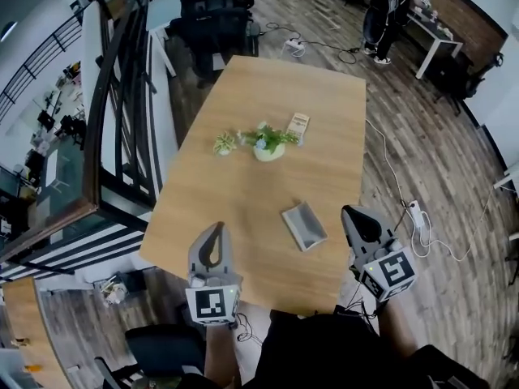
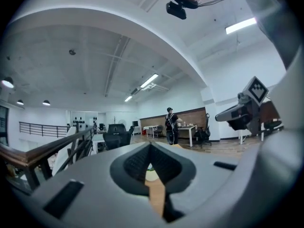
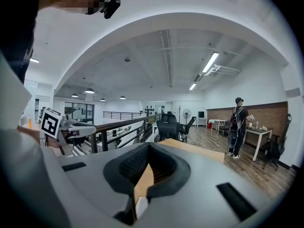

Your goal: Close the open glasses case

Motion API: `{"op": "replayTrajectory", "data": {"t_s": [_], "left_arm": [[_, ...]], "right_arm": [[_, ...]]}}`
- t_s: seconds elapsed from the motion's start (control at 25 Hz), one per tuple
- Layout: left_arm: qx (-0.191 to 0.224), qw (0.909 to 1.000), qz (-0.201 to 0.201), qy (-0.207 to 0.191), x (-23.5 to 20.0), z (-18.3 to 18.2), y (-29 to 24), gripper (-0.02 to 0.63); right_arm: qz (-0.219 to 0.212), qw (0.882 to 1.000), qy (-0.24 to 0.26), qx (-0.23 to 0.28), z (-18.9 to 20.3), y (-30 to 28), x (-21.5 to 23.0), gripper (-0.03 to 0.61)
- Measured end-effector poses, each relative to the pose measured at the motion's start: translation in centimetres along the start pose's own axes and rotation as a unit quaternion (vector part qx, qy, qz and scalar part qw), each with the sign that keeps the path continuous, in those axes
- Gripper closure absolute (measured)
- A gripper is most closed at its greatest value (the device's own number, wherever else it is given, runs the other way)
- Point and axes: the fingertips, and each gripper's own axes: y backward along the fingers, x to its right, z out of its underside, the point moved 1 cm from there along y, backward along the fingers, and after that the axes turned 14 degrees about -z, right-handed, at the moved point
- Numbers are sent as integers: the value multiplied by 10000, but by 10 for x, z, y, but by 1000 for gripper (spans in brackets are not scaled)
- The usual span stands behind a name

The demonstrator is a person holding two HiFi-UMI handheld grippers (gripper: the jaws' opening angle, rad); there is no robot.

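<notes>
The grey glasses case point(image 1: 304, 225) lies open on the wooden table point(image 1: 243, 193), near its front edge and right of centre. My left gripper point(image 1: 215, 228) hovers over the front edge, left of the case and apart from it. My right gripper point(image 1: 351, 211) sits just right of the case at the table's corner, not touching it. In both gripper views the jaws meet in a thin slit with nothing between them: left gripper point(image 2: 151, 145), right gripper point(image 3: 148, 149). The jaws block the case in both gripper views.
A white pot with a green plant point(image 1: 270, 144), a smaller plant point(image 1: 225, 143) and a small box point(image 1: 298, 124) stand mid-table. A railing point(image 1: 113, 104) runs along the left, with office chairs point(image 1: 215, 23) behind the table. A person point(image 1: 385, 14) stands far right. Cables point(image 1: 413, 217) cross the floor.
</notes>
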Motion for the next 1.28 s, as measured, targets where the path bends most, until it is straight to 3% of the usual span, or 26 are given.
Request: {"op": "replayTrajectory", "data": {"t_s": [0.2, 0.4, 0.68, 0.88, 1.28], "left_arm": [[107, 9995, 273, 126, 6, 7, -31, 614], [-28, 9998, 80, 202, 11, 5, -36, 614], [-150, 9951, -904, 357, 21, -5, -11, 614], [-287, 9952, -926, 136, 31, 1, -17, 614], [-454, 9939, -1004, 101, 25, 5, -24, 614]], "right_arm": [[29, 9998, 130, -143, 2, -16, 2, 565], [-131, 9997, 128, -181, 8, -25, 14, 566], [-271, 9996, -116, 37, 25, -20, 49, 565], [-134, 9995, -153, -241, 43, -19, 69, 565], [-173, 9998, -125, -22, 48, -30, 77, 565]]}}
